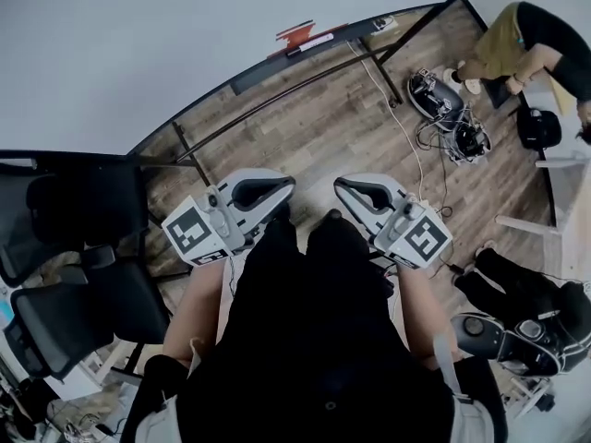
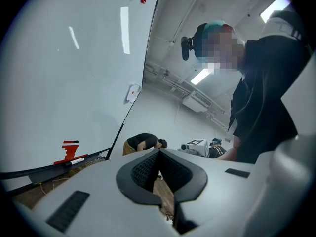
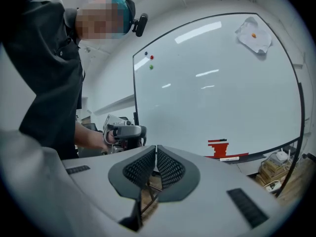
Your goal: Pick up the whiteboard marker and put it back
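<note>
The whiteboard marker (image 3: 230, 159) lies flat on the ledge (image 3: 266, 152) at the foot of the whiteboard (image 3: 212, 83), just beside a red piece (image 3: 217, 147) and well apart from both grippers. The left tongs (image 2: 159, 152) and the right tongs (image 3: 155, 147) are both closed, with nothing between them. To do the pick well, I judge one pair should open wide before arriving, come in across the barrel near its middle, stay clear of the red piece, and close squarely.
</note>
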